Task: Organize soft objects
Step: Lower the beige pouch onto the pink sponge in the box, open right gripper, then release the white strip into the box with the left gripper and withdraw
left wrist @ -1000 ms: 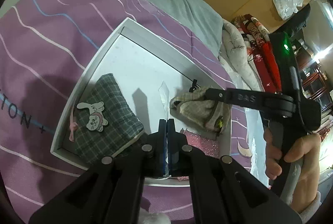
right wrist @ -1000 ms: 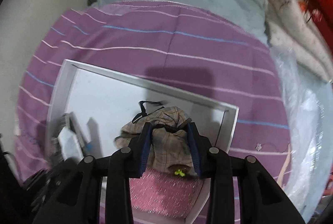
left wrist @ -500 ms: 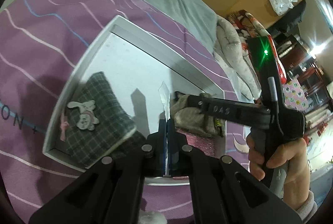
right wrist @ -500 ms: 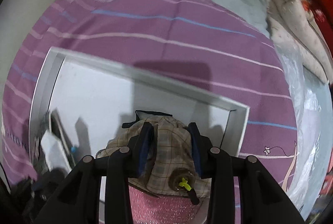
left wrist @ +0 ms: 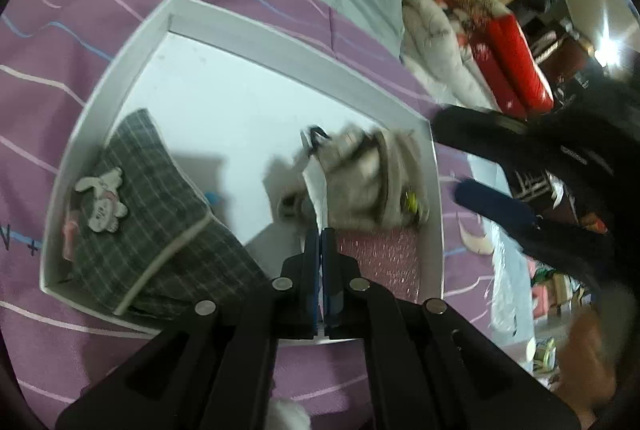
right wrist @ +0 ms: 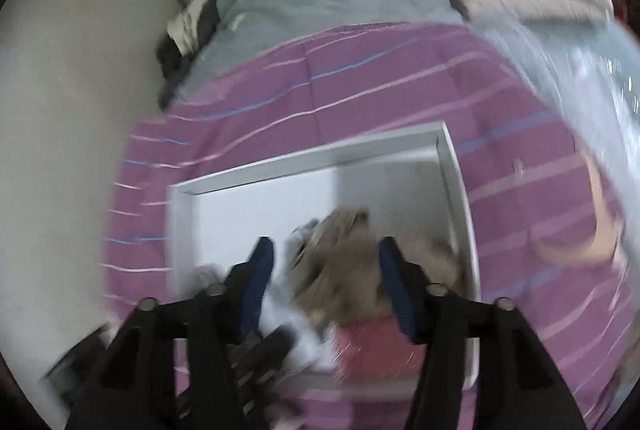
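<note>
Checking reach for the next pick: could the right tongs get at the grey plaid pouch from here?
Probably not directly. The grey plaid pouch lies at the white box's far side from the open right tongs, with the closed left tongs between them.

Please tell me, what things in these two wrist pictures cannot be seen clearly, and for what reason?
- Beige plaid item, right wrist view: motion blur hides its shape and pattern.
- Grey checked pouch, left wrist view: its lower end is behind the left gripper.
- Thin white piece in the shut left gripper: seen edge-on, what it is stays unclear.
- Pink glitter item: partly under the beige item, partly behind the gripper.
- Right gripper: open, blurred.
</note>
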### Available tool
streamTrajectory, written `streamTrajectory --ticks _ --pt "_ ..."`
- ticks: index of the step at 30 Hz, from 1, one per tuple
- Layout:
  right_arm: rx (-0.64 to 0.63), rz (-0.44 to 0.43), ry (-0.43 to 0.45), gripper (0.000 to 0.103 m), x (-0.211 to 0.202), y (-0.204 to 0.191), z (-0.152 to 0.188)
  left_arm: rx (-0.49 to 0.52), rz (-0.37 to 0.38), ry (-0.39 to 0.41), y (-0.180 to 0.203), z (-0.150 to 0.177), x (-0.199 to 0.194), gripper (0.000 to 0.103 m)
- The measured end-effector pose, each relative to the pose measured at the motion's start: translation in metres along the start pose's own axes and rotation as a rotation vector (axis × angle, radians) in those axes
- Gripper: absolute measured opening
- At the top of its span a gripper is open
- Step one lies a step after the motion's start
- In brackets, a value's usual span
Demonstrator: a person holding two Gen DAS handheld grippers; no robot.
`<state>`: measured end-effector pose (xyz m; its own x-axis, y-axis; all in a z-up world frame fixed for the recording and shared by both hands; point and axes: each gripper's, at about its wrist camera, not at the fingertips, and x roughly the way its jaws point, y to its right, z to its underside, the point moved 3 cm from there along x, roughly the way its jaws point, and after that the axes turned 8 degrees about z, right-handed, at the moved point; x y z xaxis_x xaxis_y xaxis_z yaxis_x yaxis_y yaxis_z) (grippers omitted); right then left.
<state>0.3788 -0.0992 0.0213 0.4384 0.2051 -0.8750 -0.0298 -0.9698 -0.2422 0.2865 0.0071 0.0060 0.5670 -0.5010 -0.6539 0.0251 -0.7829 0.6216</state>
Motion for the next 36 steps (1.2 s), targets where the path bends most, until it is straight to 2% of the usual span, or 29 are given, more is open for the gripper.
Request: streamTrajectory --ticks 4,9,16,19,23,24,30,36 --pt "0.039 0.01 0.036 0.061 -0.025 0.018 0.034 0.032 -0.058 -0.044 0.003 0.004 0.01 0.002" --pt "0.055 -0.006 -0.003 0.061 -0.026 0.039 0.064 0.029 -0.103 -0.068 0.0 0.004 0.022 0.002" --pt "0.07 -0.082 0.013 0.061 -0.025 0.05 0.068 0.024 -0.137 -0.068 -0.002 0.004 0.027 0.005" --pt "0.052 -0.097 0.006 0.061 -0.027 0.052 0.073 -0.003 -0.12 -0.048 -0.004 0.005 0.02 0.01" --pt "0.044 -0.09 -0.011 0.061 -0.028 0.055 0.078 -0.036 -0.092 -0.029 -0.007 0.01 0.009 0.04" --pt "0.042 -0.088 -0.012 0.061 -0.029 0.056 0.079 -0.029 -0.089 -0.023 -0.006 0.011 0.006 0.043" --pt "0.028 -0.085 -0.009 0.061 -0.039 0.055 0.082 -0.016 -0.131 -0.016 -0.005 0.017 -0.003 0.044" --pt "0.02 -0.092 -0.004 0.061 -0.043 0.054 0.083 -0.029 -0.103 0.007 -0.005 0.016 -0.017 0.044"
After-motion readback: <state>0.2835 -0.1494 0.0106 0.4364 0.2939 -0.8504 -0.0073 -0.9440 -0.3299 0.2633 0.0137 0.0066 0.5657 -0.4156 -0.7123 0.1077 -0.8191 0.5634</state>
